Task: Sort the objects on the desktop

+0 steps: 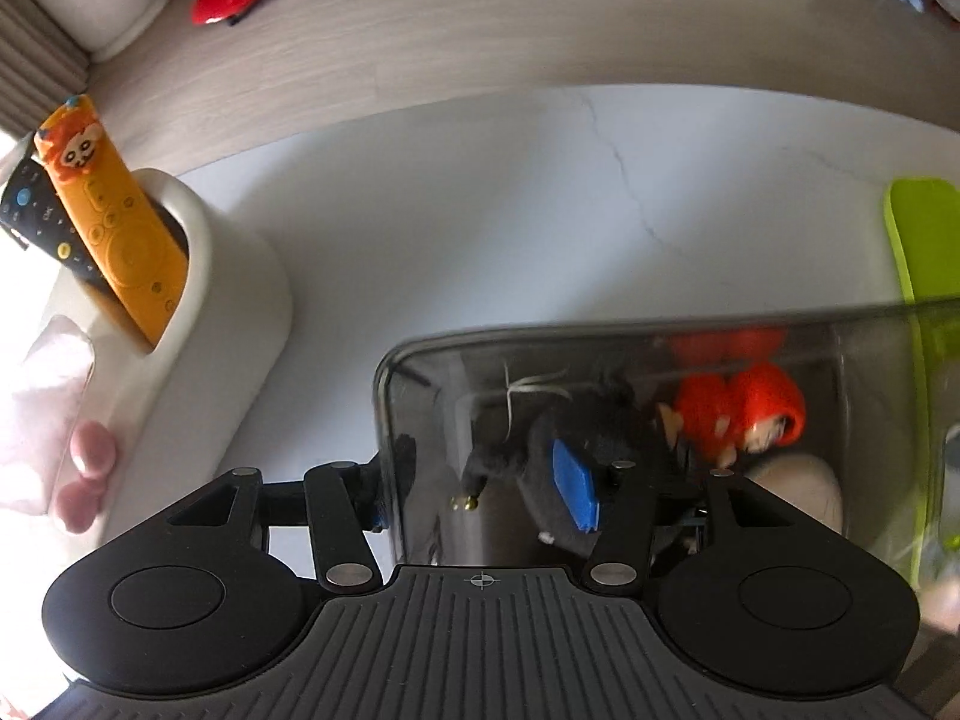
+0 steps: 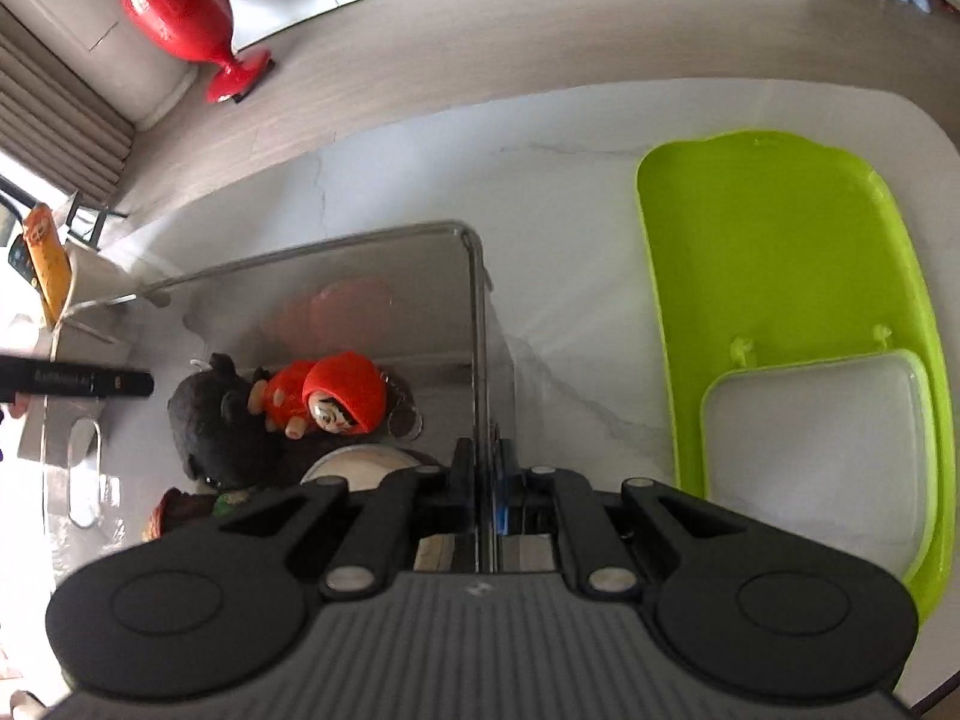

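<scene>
A clear plastic box (image 1: 690, 336) (image 2: 474, 300) stands on the white marble table. Inside lie a black plush toy (image 2: 210, 426) (image 1: 606, 414), a red-hooded doll (image 2: 336, 399) (image 1: 744, 414) and a white round thing (image 2: 366, 462). My left gripper (image 1: 480, 498) straddles the box's left wall, one finger outside and the blue pad (image 1: 576, 492) inside; the gap between them is wide. My right gripper (image 2: 483, 504) is shut on the box's right wall. An orange remote (image 1: 114, 222) and a black remote (image 1: 36, 216) stand in a white holder (image 1: 228, 300).
A lime green tray (image 2: 780, 252) lies right of the box, with a white-lidded container (image 2: 822, 450) on its near end. It also shows at the right edge of the left wrist view (image 1: 924, 240). A red vase (image 2: 186, 18) stands on the wood floor beyond the table.
</scene>
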`<action>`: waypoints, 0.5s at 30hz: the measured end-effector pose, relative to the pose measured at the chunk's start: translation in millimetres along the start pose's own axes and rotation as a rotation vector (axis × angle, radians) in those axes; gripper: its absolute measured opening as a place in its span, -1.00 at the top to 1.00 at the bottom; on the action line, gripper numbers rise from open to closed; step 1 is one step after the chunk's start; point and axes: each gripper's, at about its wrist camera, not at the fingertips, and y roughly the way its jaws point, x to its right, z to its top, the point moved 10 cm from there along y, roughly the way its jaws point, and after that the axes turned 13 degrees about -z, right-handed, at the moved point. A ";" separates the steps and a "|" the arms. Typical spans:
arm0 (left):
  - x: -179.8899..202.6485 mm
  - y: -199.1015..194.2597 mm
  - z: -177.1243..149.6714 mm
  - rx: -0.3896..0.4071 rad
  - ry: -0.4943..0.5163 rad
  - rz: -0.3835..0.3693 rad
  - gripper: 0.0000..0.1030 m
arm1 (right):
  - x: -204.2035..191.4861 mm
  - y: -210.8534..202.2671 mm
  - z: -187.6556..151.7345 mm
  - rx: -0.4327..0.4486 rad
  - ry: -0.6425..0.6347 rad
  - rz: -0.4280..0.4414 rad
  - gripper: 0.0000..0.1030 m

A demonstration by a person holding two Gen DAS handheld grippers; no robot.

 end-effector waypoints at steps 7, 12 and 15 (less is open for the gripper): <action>-14.9 -28.8 -20.9 -0.013 -0.012 -0.011 -0.50 | 14.8 -55.7 19.4 0.157 -0.020 -0.090 0.43; -23.8 -61.8 -47.5 -0.024 -0.223 -0.238 -0.77 | -13.7 -98.3 29.5 0.225 -0.002 0.058 0.06; -20.7 -71.9 -59.5 -0.040 -0.347 -0.374 -0.79 | -68.2 -79.3 12.0 0.044 0.000 0.295 -0.23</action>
